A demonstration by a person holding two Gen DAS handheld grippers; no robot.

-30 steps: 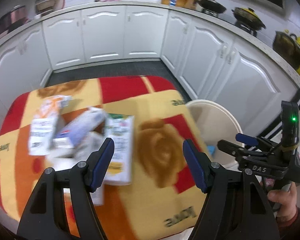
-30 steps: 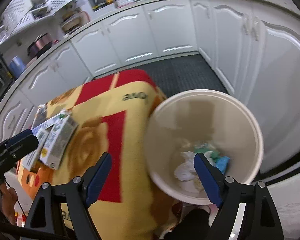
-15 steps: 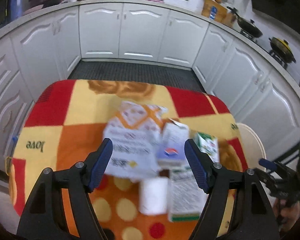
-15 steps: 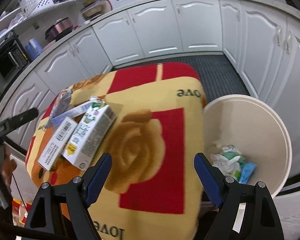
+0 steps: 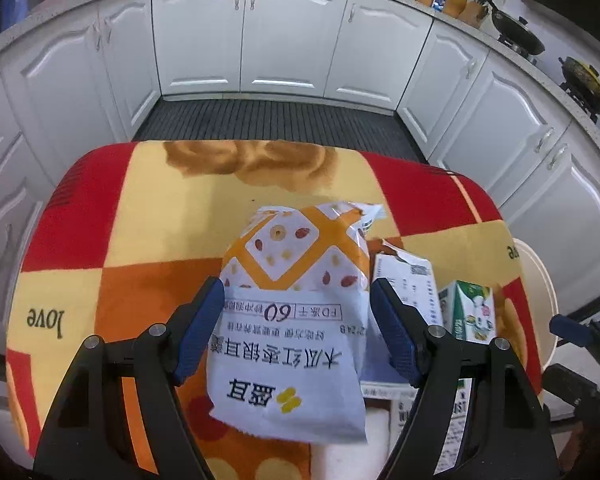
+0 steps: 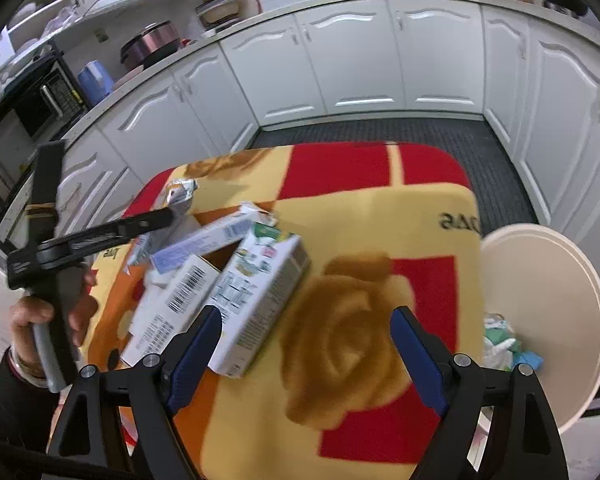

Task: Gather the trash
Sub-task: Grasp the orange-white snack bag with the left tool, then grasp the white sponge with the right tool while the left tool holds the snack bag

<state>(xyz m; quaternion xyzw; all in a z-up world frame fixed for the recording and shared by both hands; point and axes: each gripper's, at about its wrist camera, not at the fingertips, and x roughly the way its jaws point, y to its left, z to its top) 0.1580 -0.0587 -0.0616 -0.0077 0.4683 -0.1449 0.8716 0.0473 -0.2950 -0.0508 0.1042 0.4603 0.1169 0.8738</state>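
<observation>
A pile of trash lies on the red, yellow and orange tablecloth (image 5: 140, 220). On top is a white and orange snack bag (image 5: 288, 360). My left gripper (image 5: 298, 292) hangs over it, its jaws closing with the bag between the blue pads, which do not visibly press it. Beside the bag lie a white box (image 5: 412, 280) and a green and white carton (image 5: 472, 312). My right gripper (image 6: 306, 316) is open over the cloth's rose pattern, with nothing between its fingers. The green and white carton (image 6: 260, 288) lies just past its left finger.
A cream bin (image 6: 540, 300) holding crumpled trash stands at the table's right side. A barcode box (image 6: 180, 300), a blue and white box (image 6: 208, 240) and a foil wrapper (image 6: 180, 194) lie in the pile. White cabinets (image 5: 284, 40) ring the dark floor mat (image 5: 280, 124).
The left gripper swung from the bin side to above the trash pile, and the snack bag now sits between its jaws. The right gripper moved from above the bin to over the cloth.
</observation>
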